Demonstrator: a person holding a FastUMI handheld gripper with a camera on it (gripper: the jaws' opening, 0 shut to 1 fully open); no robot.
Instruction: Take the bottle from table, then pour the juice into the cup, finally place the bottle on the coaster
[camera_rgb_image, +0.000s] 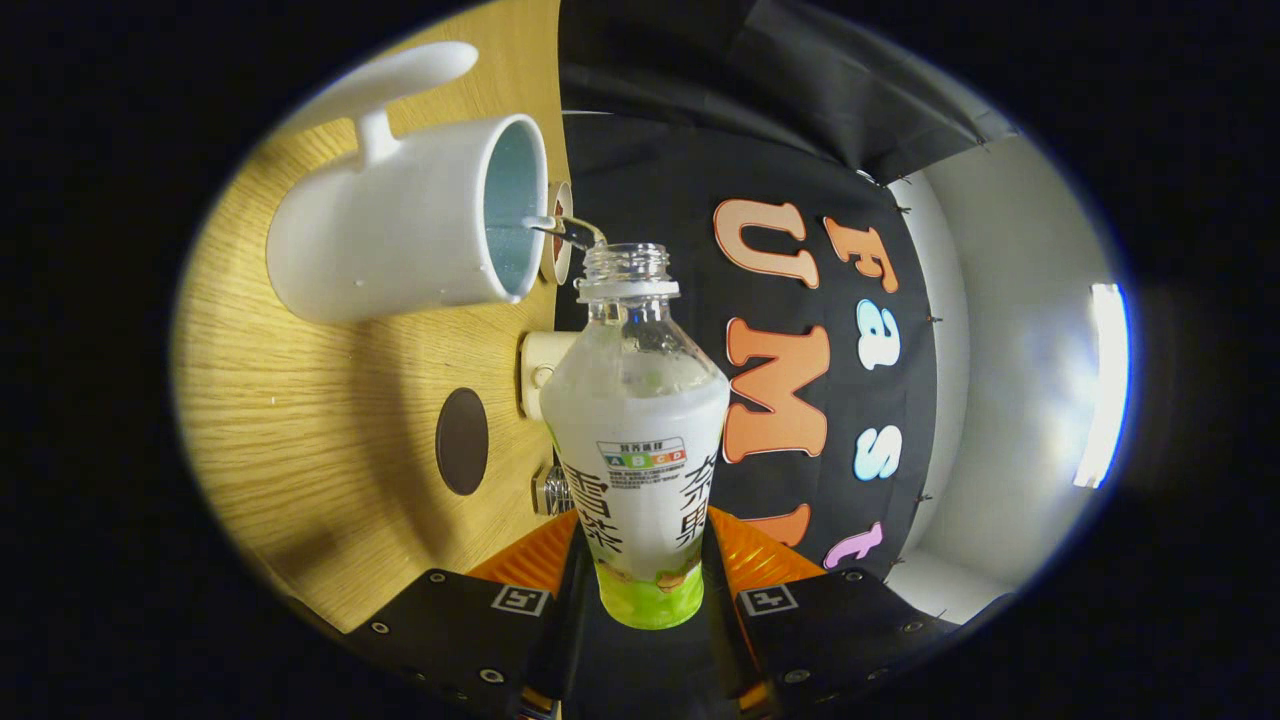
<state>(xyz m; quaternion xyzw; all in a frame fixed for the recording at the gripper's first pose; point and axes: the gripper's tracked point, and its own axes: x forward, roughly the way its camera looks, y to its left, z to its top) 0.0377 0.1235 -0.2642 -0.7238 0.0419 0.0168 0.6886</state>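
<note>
My gripper is shut on an uncapped clear bottle with a white label, both fingers pressing on its lower body. The view is rolled, so the bottle lies tipped toward a white cup with a handle and a pale blue inside. The bottle's open mouth is just beside the cup's rim, and a thin stream of liquid runs from the mouth into the cup. A dark round coaster lies on the wooden table, between the cup and my fingers.
A small cream-coloured object and a small shiny one sit at the table's edge behind the bottle. A small round brown-rimmed thing shows past the cup's rim. Black cloth wall and a pale wall with a bright light stand beyond.
</note>
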